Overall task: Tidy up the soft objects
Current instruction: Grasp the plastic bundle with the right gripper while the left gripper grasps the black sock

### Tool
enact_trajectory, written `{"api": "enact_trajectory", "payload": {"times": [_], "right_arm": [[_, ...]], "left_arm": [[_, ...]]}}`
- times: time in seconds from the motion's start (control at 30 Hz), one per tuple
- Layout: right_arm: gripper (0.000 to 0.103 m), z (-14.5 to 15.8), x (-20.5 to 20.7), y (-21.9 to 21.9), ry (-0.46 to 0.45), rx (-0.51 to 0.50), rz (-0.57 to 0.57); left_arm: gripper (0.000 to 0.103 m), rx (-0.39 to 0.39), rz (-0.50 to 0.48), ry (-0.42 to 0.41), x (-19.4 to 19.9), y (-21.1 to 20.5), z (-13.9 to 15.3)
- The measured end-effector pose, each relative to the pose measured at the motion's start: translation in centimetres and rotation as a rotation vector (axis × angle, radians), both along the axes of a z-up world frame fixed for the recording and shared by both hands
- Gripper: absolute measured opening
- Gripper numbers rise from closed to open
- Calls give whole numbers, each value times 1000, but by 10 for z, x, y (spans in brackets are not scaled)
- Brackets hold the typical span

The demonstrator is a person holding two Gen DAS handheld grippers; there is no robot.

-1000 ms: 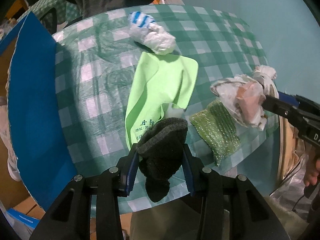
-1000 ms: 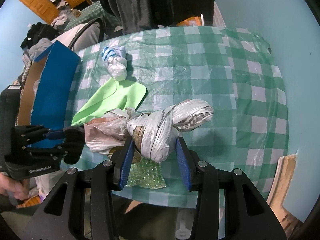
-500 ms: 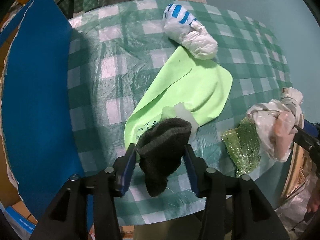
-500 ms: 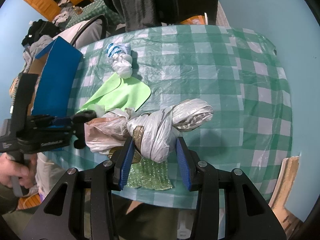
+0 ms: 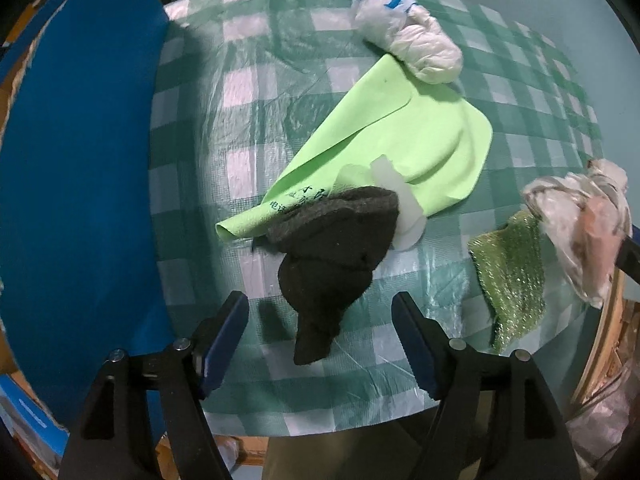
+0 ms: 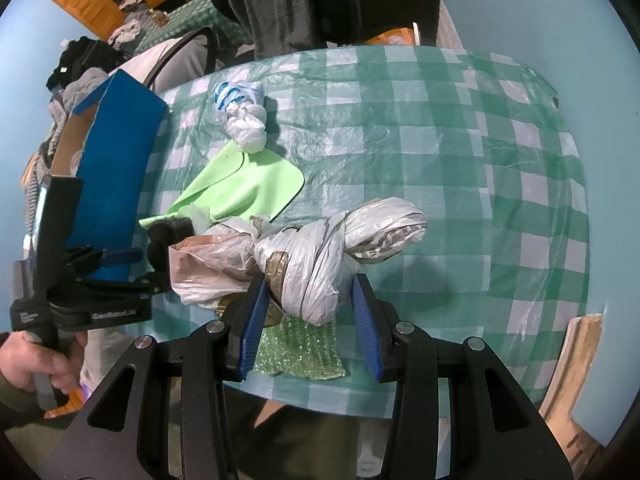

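Left gripper [image 5: 320, 314] is sitting with its blue-padded fingers [image 5: 226, 330] spread wide, gripping nothing. The dark grey fuzzy sock [image 5: 334, 256] is lying on the green-and-white checked plastic tablecloth [image 5: 256, 128] right between and just ahead of the open fingers, its toe end pointing back toward the tool, touching neither pad. The sock's far end is overlapping the light green flat silicone mat [image 5: 400, 140], which is spreading out further ahead. A small translucent white plastic piece [image 5: 404, 216] is poking out beside the sock on the mat's edge. Past the mat, far ahead, a white knotted plastic bag with blue stripes [image 5: 404, 32] is resting on the cloth, touching the mat's far corner. A tall blue cardboard panel [image 5: 76, 160] is standing to the left of the tool. A glittery green scouring cloth [image 5: 512, 276] is lying off to the right.

Right gripper [image 6: 308, 310] is pinching the knotted grey-and-pink plastic bag bundle [image 6: 316, 252], blue pads pressing in on both sides of the knot; the bundle is hanging ahead of the fingers above the scouring cloth [image 6: 300, 352], which is sitting directly below the fingertips. Left gripper [image 6: 120, 268] is showing off to the left with the sock [image 6: 164, 240] ahead of its tips.
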State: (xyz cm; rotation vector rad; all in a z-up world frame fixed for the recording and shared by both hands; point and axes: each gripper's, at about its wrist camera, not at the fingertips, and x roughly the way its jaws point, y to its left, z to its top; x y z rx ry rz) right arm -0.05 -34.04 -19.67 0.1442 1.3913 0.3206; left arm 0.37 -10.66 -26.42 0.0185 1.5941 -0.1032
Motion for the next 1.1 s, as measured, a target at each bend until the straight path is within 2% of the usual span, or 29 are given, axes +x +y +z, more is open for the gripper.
{"api": "enact_trajectory", "payload": {"times": [0.07,0.1,0.13,0.17,0.37,0.83,1.1], "right_arm": [[42,0,0,0,1,-1,5],[42,0,0,0,2,-2,7],[42,0,-1,0,1,-1,5],[42,0,-1,0,1,-1,6],[42,0,-1,-1,-2,2,4],[42,16,2,4,-37,12,25],[42,34,6,10,-74,5,41]], "left_arm": [[72,5,7,0,3,0,-5],[59,2,9,3,3,1,-6],[40,4,8,13,1,0,-9],[32,6,7,22,1,1,-11],[30,-11,-9,-5,-10,0,-5],[29,-35,-25,-92,-36,-7,46],[29,-36,-35,-142,-23,0,76]]}}
